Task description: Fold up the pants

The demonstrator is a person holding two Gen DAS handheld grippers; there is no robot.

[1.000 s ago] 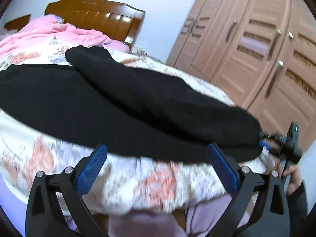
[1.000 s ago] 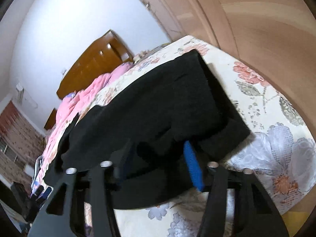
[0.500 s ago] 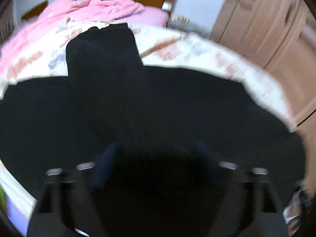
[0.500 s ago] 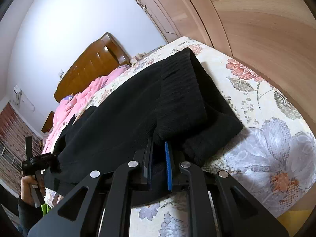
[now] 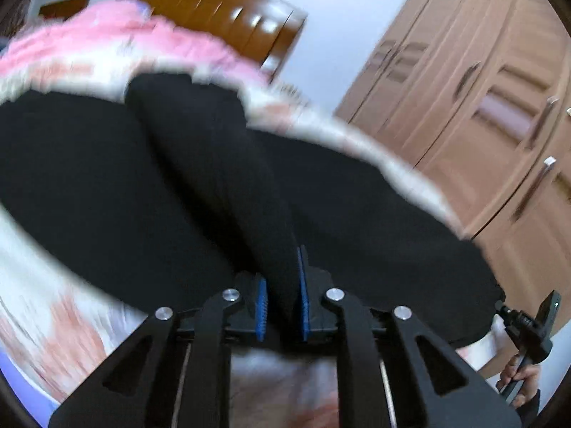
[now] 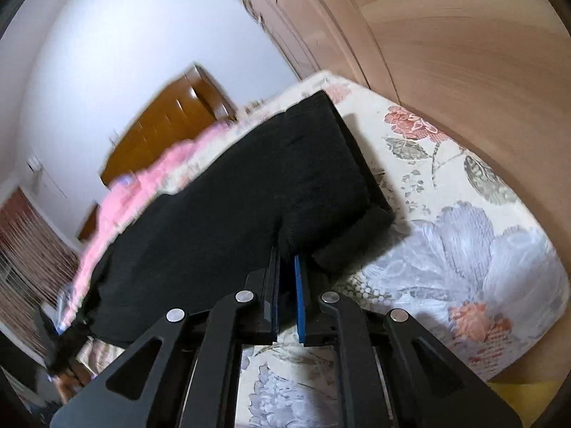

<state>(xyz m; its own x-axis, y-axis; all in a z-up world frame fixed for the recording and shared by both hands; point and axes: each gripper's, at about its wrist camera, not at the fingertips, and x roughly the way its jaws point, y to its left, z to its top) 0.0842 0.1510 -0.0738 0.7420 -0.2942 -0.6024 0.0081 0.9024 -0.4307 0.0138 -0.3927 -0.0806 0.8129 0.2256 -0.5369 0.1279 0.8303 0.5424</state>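
Black pants [image 5: 150,178] lie spread across the floral bed sheet [image 5: 53,306]. My left gripper [image 5: 280,285] is shut on a raised ridge of the black fabric at its near edge. In the right wrist view the pants [image 6: 232,207] run away from me, with a ribbed end [image 6: 328,164] folded over. My right gripper [image 6: 285,278] is shut on the near edge of that end. The right gripper's body also shows at the far right of the left wrist view [image 5: 528,335], beside the pants' end.
A pink quilt [image 5: 117,42] lies at the head of the bed before a wooden headboard [image 5: 214,10]. A wooden wardrobe [image 5: 481,89] stands close along the bed's right side. The bed's edge [image 6: 517,356] is near my right gripper.
My left gripper was open short of the pants, moved in over them and shut on the fabric. My right gripper went from open to shut on the pants' end.
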